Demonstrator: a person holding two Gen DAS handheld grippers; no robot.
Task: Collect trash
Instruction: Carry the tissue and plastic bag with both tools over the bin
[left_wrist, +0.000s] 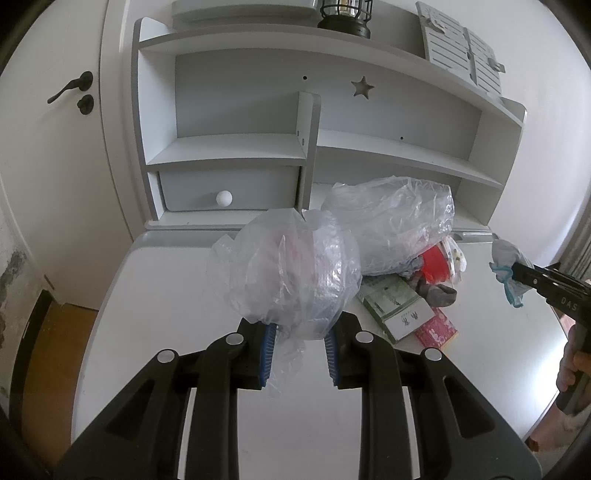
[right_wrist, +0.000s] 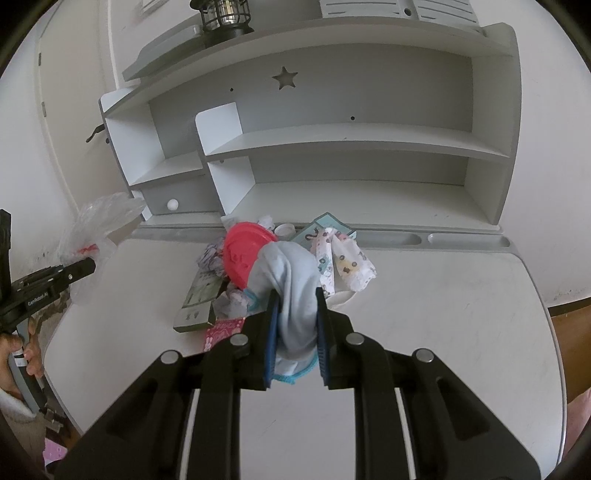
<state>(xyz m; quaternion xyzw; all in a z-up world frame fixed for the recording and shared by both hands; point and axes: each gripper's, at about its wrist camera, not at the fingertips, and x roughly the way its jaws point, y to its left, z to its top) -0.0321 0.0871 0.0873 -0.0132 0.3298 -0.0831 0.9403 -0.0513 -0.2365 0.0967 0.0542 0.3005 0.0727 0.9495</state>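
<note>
My left gripper (left_wrist: 299, 345) is shut on a clear plastic bag (left_wrist: 291, 269) and holds it above the white desk (left_wrist: 166, 295); it also shows in the right wrist view (right_wrist: 99, 229). My right gripper (right_wrist: 295, 332) is shut on a pale blue cloth with a turquoise edge (right_wrist: 291, 280), lifted above the desk; it shows in the left wrist view (left_wrist: 508, 273) at the right. A trash pile lies on the desk: a red lid (right_wrist: 243, 254), a green-and-white box (left_wrist: 395, 306), a pink packet (left_wrist: 437, 328), a patterned wrapper (right_wrist: 343, 262).
A second crumpled clear bag (left_wrist: 399, 221) lies over the pile. A white shelf unit (right_wrist: 351, 140) with a knobbed drawer (left_wrist: 225, 190) stands at the back of the desk. A black lantern (left_wrist: 343, 14) sits on top. A door (left_wrist: 55, 129) is at the left.
</note>
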